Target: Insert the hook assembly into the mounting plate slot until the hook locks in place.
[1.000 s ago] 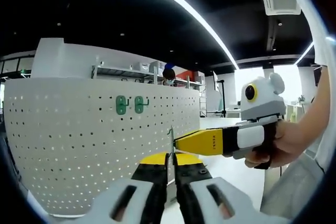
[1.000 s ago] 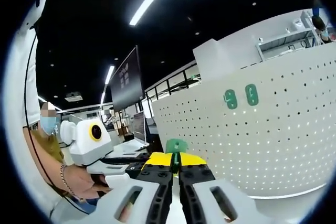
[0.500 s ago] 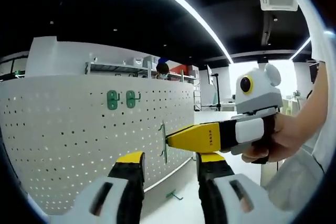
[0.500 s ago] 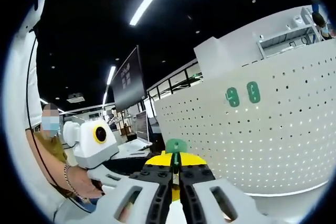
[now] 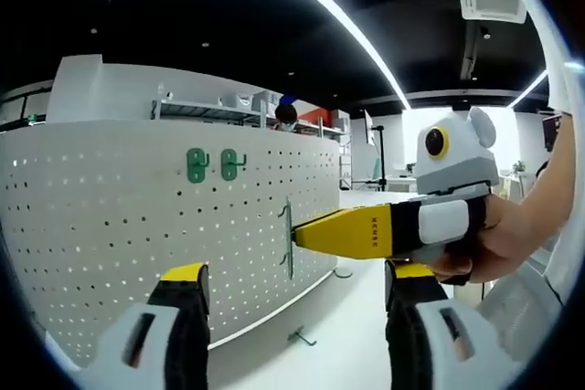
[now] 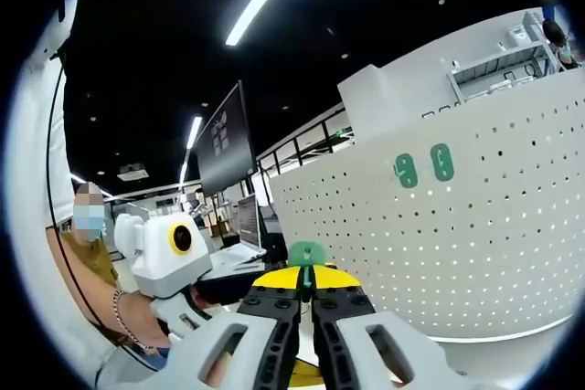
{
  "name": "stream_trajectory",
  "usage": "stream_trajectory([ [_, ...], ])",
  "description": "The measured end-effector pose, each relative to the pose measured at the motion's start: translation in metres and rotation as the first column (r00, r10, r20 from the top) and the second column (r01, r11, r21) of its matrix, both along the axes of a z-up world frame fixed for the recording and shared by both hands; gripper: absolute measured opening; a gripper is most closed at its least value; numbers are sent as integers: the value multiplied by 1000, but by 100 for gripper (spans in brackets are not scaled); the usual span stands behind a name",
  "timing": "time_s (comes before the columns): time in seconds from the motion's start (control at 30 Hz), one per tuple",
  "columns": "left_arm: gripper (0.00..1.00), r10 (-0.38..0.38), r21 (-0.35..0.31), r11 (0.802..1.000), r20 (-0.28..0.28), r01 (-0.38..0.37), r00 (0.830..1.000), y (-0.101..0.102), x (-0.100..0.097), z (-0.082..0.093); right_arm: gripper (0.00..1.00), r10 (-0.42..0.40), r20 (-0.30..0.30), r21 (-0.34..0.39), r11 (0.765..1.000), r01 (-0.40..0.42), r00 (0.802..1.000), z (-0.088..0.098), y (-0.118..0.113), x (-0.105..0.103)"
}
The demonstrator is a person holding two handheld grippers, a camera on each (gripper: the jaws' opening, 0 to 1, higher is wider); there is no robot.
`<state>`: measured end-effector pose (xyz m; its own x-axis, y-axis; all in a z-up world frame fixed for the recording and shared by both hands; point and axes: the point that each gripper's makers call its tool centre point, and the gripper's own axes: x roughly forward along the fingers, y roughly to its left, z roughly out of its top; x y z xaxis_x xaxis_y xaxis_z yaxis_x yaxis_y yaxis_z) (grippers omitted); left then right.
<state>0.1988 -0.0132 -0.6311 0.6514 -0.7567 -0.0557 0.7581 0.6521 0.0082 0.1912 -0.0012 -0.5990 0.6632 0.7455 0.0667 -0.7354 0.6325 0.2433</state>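
Looking through the left gripper view first: the left claw [image 5: 291,317] stands spread wide, its two yellow-tipped jaws far apart at the bottom with nothing between them; beyond them curves the white perforated mounting plate [image 5: 119,235], standing upright on the pale worktop [image 5: 347,317]; two green hooks [image 5: 212,165] already hang side by side high on the plate; from the right comes the right claw [image 5: 297,233], held in a person's hand [image 5: 498,248], its yellow jaws pressed together on the green hook assembly [image 5: 288,239]; the assembly shows edge-on as a thin upright strip, just beside the face of the plate, though whether it touches the holes I cannot tell; a small green piece [image 5: 300,338] lies on the worktop near the foot of the plate; a long ceiling light [image 5: 338,15] runs overhead.

Switching to the right gripper view: the right claw [image 6: 305,273] rises from the bottom, jaws closed tight, pinching the hook assembly [image 6: 306,252], whose rounded green top pokes up above the yellow tips; the mounting plate [image 6: 475,253] fills the right side, and the two green hooks [image 6: 423,168] sit on it well above the held assembly; on the left the left gripper's white body [image 6: 169,258] comes in, gripped by the person's hand [image 6: 146,312]; a dark monitor [image 6: 222,139] stands behind.
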Motion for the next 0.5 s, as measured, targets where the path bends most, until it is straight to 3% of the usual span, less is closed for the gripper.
stream_trajectory([
  [0.23, 78, -7, 4, 1000, -16, 7, 1000, 0, -3, -5, 0, -13, 18, -18, 1000, 13, 1000, 6, -5, 4],
  [0.5, 75, -19, 26, 999, -43, 20, 999, 2, -10, -25, 0, -49, 25, -44, 998, 50, 999, 12, -14, 13],
])
